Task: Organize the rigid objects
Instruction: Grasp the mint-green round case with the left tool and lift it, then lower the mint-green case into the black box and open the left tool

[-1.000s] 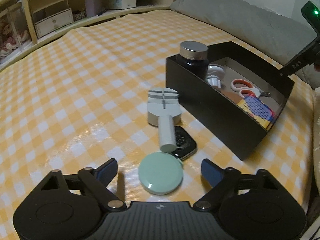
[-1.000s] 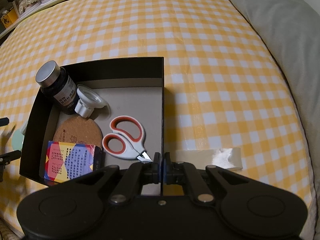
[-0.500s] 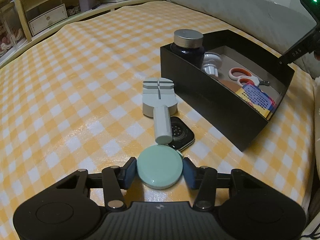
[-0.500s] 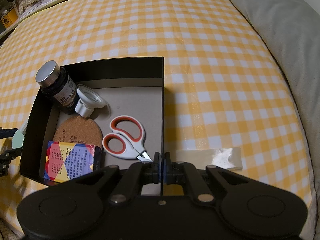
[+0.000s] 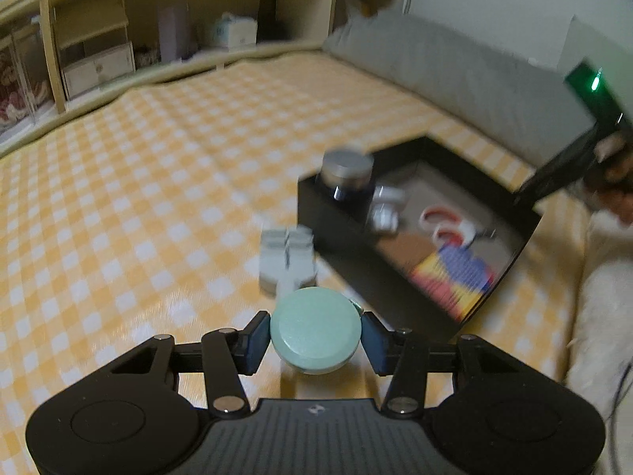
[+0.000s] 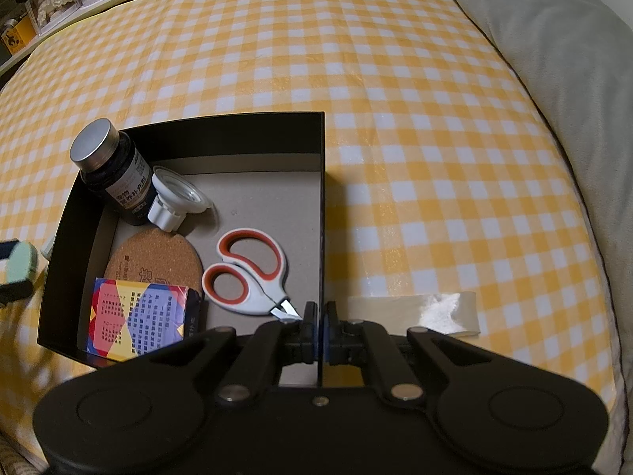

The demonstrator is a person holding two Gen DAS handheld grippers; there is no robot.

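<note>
My left hand-held gripper (image 5: 315, 339) clamps the mint-green round disc (image 5: 315, 331). At one o'clock beyond sits the black box (image 6: 322, 213); my right hand-held gripper (image 6: 319, 326) is clenched on its near wall, scissors (image 6: 247, 273) inside.

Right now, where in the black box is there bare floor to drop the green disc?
The black box has bare grey floor between the white cap, the scissors and its right wall. The dark bottle, cork coaster and colourful packet crowd its left side.
</note>
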